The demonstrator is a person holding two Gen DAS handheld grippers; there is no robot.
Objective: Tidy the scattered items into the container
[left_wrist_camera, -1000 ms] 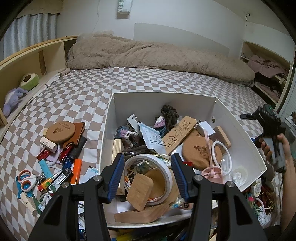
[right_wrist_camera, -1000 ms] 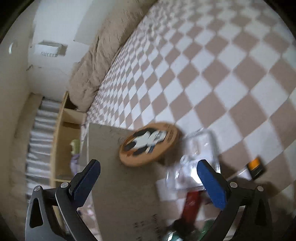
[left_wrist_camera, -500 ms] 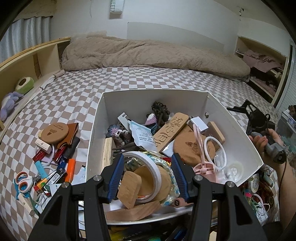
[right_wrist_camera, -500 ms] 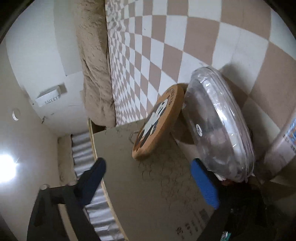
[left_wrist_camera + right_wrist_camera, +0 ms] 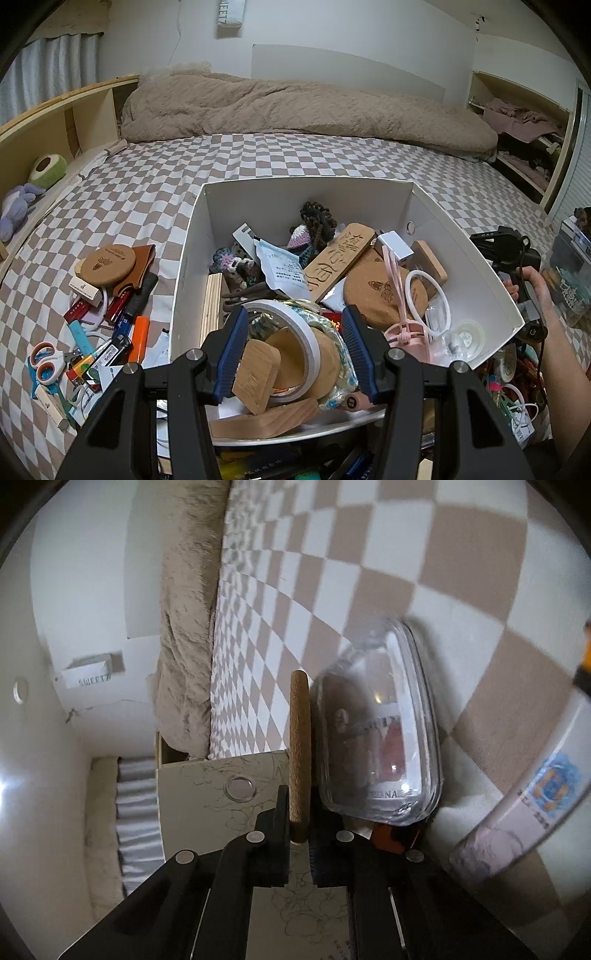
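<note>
Cork coaster (image 5: 299,753) is clamped edge-on by the right gripper (image 5: 300,843) beside a clear lid (image 5: 380,738) — the left gripper (image 5: 295,349) is held open over the box (image 5: 461,236).

Home bedroom: checkered bed sheet (image 5: 295,158) spread wide, beige duvet (image 5: 303,107) bunched along wall, plush toys (image 5: 16,206) sat in wooden bedside shelf (image 5: 74,114), curtain (image 5: 48,81) hung behind.
</note>
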